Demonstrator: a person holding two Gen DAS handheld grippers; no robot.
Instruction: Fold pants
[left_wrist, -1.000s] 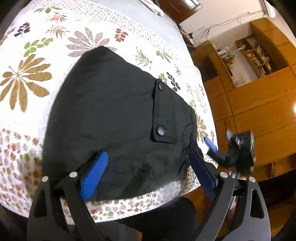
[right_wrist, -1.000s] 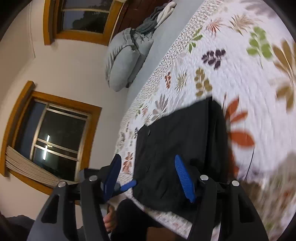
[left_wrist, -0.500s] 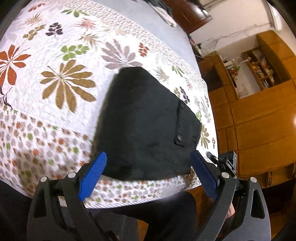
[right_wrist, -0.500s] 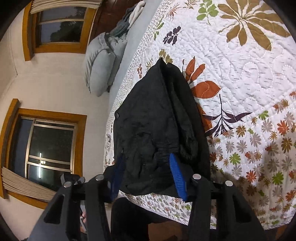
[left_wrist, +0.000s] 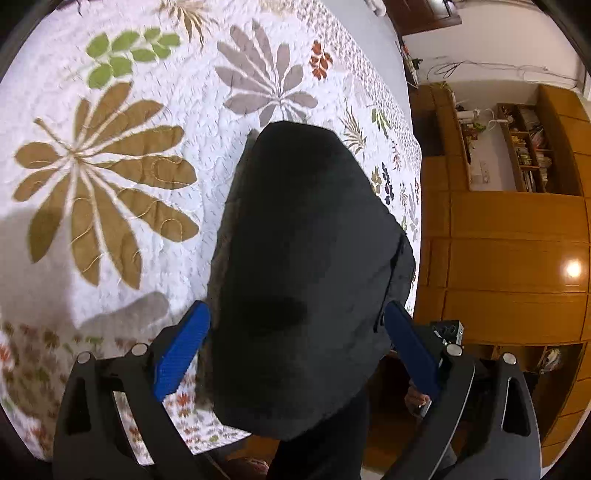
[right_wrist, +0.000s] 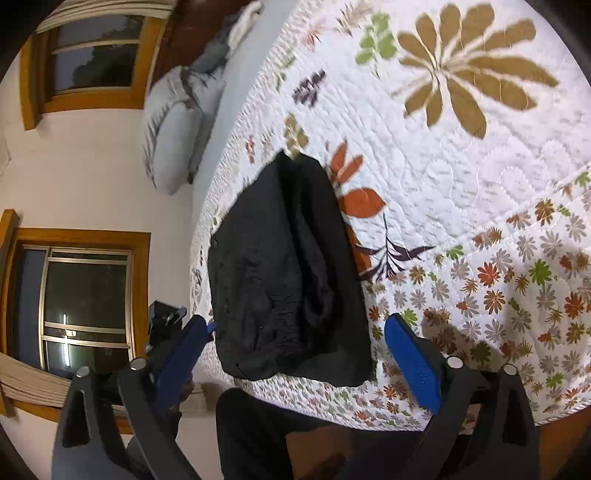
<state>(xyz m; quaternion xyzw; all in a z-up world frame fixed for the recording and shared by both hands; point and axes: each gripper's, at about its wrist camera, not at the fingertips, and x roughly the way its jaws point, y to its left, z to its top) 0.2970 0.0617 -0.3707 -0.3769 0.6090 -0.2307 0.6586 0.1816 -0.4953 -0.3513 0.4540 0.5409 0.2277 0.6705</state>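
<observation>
Both tools, left tool (left_wrist: 295, 354) and right tool (right_wrist: 295, 354), gape wide, empty, over folded pants (right_wrist: 288, 273).

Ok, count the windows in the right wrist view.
2, both on the wall left of the bed: one window at the top left, the other window lower, behind the left tong. More may lie outside the view.

Left tool (left_wrist: 297, 350): matte black forked frame, ribbed blue finger pads (left_wrist: 181, 350), round silver screws.
Right tool (right_wrist: 297, 354): same black frame, blue pads (right_wrist: 413, 363), silver screws.
</observation>
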